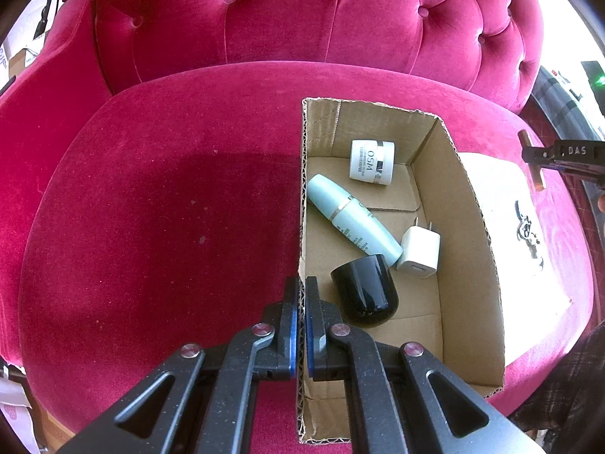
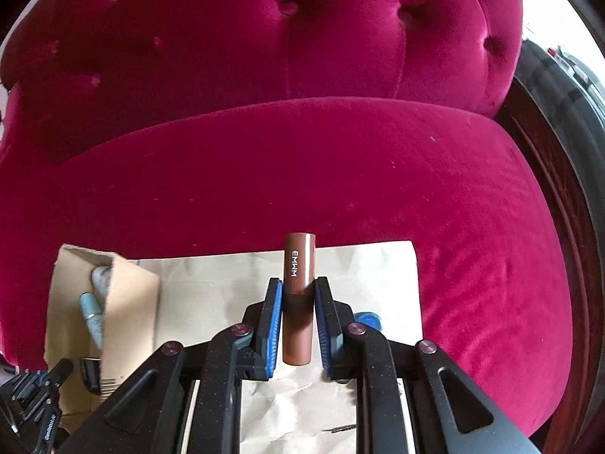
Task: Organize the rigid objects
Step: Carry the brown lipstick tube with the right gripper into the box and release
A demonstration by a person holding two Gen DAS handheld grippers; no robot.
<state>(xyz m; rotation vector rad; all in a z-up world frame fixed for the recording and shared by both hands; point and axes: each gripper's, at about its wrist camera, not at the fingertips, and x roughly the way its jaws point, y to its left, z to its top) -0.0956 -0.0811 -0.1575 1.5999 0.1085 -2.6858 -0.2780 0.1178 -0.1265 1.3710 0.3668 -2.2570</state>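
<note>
A crimson velvet armchair (image 1: 189,196) with a tufted back fills both views, and everything rests on its seat cushion. On the cushion's right part stands an open cardboard box (image 1: 469,234), its near flap cut low. Beside the box, to its right, lies a sheet of pale paper (image 2: 211,287) spread flat on the velvet.

Inside the box lie four things. A pale blue bottle (image 1: 351,219) lies on its side, slanting from the left wall toward the middle. A black cup-shaped cap (image 1: 365,289) lies tipped over near the front, just beside the bottle's lower end. A white jar (image 1: 372,162) marked OSM sits toward the back wall. A white plug adapter (image 1: 419,251) touches the bottle's lower end, prongs pointing backward.

The left gripper (image 1: 301,299) has its jaws clamped on the box's left wall, one finger outside and one inside. The right gripper (image 2: 298,299) holds a brown tube (image 2: 298,295) marked EMMM upright between its jaws, above the paper and outside the box.
</note>
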